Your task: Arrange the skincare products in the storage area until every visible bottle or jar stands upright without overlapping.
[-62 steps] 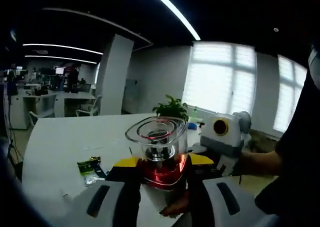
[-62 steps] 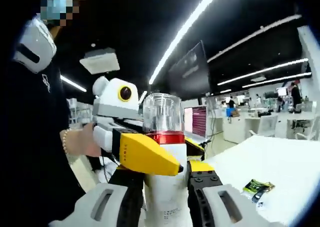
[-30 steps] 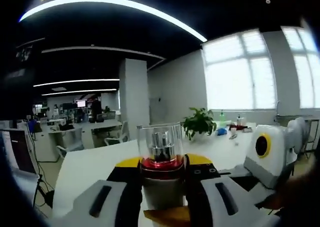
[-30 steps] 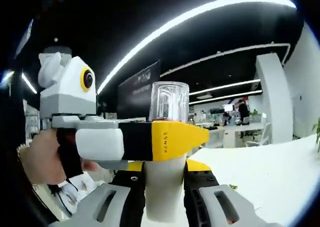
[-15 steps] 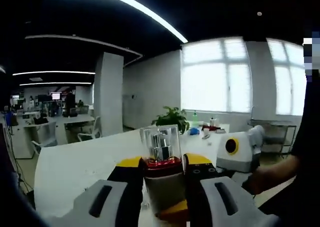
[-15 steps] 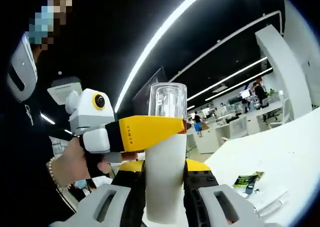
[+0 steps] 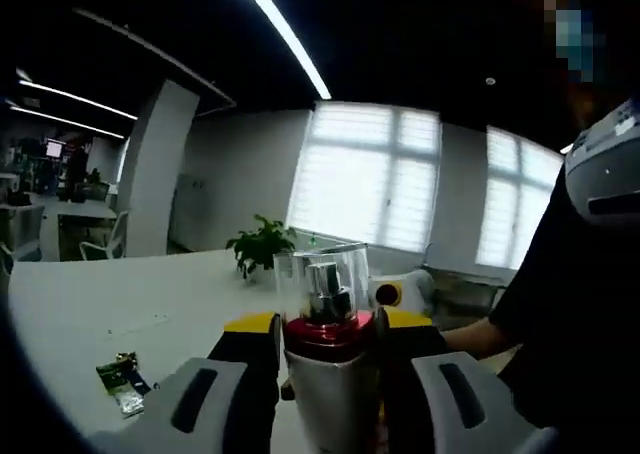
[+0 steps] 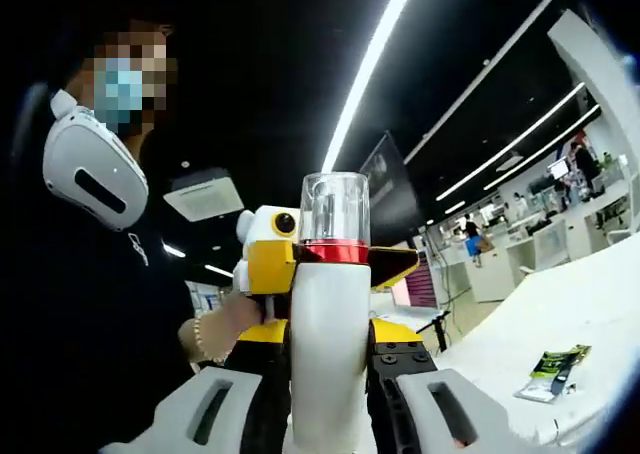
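Both views have swung since half a second ago, yet the white bottle (image 8: 330,344) stays aloft above the counter (image 7: 120,304), pinched by left claw (image 7: 330,339) at its red collar and right claw (image 8: 328,359) around its body. Uneven release could topple it.

Both cameras have swung round, so most of the shift is in the views. In the left gripper view the right tool (image 7: 400,294) now sits small, just behind the white bottle (image 7: 335,394), where half a second ago it stood off to one side. A green sachet (image 7: 120,379) is back in sight on the counter (image 7: 120,304). In the right gripper view the left tool (image 8: 335,264) now points nearly head-on at the camera.
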Motion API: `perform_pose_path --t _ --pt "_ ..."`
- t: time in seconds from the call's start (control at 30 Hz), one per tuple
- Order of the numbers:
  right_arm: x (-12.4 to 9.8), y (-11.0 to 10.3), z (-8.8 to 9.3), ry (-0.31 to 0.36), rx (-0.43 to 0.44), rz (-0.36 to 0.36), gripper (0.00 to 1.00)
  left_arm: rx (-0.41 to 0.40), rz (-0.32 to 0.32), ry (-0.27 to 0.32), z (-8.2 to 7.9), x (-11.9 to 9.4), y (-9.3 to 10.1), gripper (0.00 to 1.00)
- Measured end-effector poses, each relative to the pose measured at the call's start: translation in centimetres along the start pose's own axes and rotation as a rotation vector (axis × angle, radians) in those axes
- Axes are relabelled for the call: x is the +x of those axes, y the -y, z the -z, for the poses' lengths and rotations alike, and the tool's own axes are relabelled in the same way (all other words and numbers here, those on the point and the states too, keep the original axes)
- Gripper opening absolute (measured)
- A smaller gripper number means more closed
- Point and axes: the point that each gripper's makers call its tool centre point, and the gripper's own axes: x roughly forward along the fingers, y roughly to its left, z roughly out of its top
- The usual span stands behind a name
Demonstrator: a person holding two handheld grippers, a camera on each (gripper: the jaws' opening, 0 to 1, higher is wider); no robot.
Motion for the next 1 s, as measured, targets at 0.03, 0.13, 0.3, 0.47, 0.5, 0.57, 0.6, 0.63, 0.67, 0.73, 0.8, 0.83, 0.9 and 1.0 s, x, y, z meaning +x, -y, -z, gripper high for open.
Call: perform_pose_path --t 0.03,0.13,0.3,0.47,0.5,0.57,0.6,0.63,0.67,0.73,0.8,0.83,0.9,1.0 --pt "0.1 -0.2 0.0 -0.005 0.008 -0.018 0.2 -0.01 0.023 -0.009 0.0 0.1 0.5 0.34" --pt "0.3 -0.2 -0.3 -0.022 0.006 -0.036 0.2 0.005 -0.012 -0.025 -0.3 0.5 0.5 0.33" --pt "0.6 0.5 -0.9 -0.101 -0.038 0.002 0.21 0.007 -0.095 0.013 -1.1 0.8 -0.6 0.32" --pt "0.1 1.3 -0.9 -0.212 -0.142 0.045 0.23 0.008 -0.117 0.033 -1.5 0.9 -1.0 0.32" --pt "0.0 1.4 -0.9 -0.228 -0.164 0.049 0.23 0.009 -0.121 0.032 -1.6 0.9 -1.0 0.32" --pt "-0.2 1.6 -0.9 -0.261 -0.205 0.066 0.24 0.018 -0.13 0.033 -1.5 1.0 -1.0 0.32" --pt "-0.3 1.7 -0.8 -0.282 -0.225 0.079 0.24 0.025 -0.136 0.036 -1.4 1.1 -0.9 0.32" --pt "-0.4 1.6 -0.7 -0.294 -0.223 0.085 0.24 0.033 -0.14 0.038 -1.3 1.2 -0.9 0.32" --pt "-0.6 2.0 -0.7 -0.305 -0.221 0.09 0.24 0.036 -0.141 0.037 -1.2 1.3 -0.9 0.32" --pt "-1.0 2.5 -0.4 -0.321 -0.208 0.106 0.24 0.038 -0.141 0.036 -0.8 1.6 -1.0 0.32" --pt "-1.5 2.7 0.1 -0.335 -0.203 0.116 0.24 0.034 -0.138 0.03 -0.1 1.9 -1.0 0.31" --pt "-1.8 2.9 0.5 -0.341 -0.209 0.123 0.24 0.034 -0.141 0.024 0.3 2.0 -1.1 0.31" --pt "-2.5 3.2 1.6 -0.377 -0.215 0.147 0.24 0.036 -0.148 -0.01 1.5 2.3 -1.0 0.31" --pt "-3.4 3.4 3.1 -0.41 -0.2 0.17 0.23 0.042 -0.15 -0.058 3.5 2.7 -0.7 0.31"
